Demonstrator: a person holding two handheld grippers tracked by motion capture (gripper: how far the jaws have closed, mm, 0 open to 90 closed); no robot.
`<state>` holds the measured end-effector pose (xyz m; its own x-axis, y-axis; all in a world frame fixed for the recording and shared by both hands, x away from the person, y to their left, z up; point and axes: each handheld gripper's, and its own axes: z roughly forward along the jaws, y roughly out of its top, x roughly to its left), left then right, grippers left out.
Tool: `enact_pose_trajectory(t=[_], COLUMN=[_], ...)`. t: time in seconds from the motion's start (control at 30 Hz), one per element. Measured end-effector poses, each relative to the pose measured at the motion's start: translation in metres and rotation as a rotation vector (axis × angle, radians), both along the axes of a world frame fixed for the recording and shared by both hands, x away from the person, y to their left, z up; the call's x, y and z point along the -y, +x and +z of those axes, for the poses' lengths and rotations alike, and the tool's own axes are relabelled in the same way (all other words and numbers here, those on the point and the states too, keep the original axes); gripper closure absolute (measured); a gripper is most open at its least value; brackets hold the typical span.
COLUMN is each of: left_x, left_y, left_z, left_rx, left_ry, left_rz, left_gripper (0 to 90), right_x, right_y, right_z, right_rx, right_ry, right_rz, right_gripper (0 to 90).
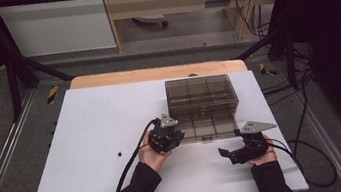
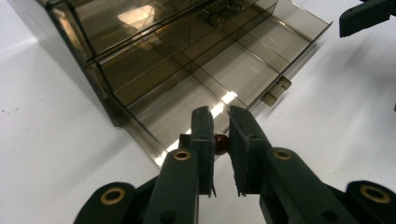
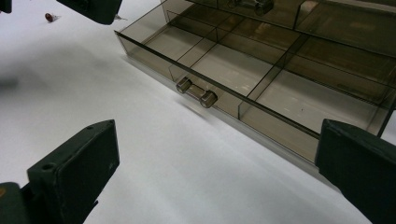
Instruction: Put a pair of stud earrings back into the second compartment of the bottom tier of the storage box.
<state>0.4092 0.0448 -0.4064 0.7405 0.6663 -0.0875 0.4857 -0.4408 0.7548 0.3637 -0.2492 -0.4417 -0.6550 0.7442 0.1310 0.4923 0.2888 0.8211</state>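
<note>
A person at a white table (image 1: 88,138) holds a gripper in each hand beside a smoky, see-through drawer box (image 1: 201,94) whose bottom drawer (image 1: 208,126) is pulled out toward them, showing empty divided compartments. The left gripper (image 2: 221,142) has its jaws nearly closed on a small dark red bead (image 2: 221,143), pinched just at the tips, and hovers at the drawer's near left corner. The right gripper (image 3: 210,177) waits with its jaws spread wide and holding nothing, low over the table in front of the drawer's small handle (image 3: 196,92). The step in hand looks like dropping the bead into a compartment. To do it well, carry the bead fully past the drawer's front wall, centre it over one compartment, lower the tips close to the floor so the round bead cannot bounce or roll out, and only then ease the jaws apart. The right gripper could steady the drawer by its handle if it slides.
</note>
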Motion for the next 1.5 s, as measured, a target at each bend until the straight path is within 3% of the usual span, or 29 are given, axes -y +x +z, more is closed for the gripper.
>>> enact_pose_trajectory(t=[0.87,1.13,1.5], left_x=[0.039,0.047,0.066], left_y=[0.011,0.016,0.023], left_z=[-0.001,-0.006,-0.013], left_rx=[-0.002,-0.013,-0.013], left_ry=[0.021,0.009,0.045], left_rz=[-0.027,-0.024,-0.04], left_gripper=[79.9,79.8,79.6], right_x=[0.0,0.0,0.001], right_y=[0.0,0.0,0.0], right_z=[0.0,0.0,0.001], right_rx=[-0.005,-0.003,0.003], right_ry=[0.003,0.004,0.006], right_rz=[0.004,0.004,0.001], right_gripper=[0.5,0.5,0.5])
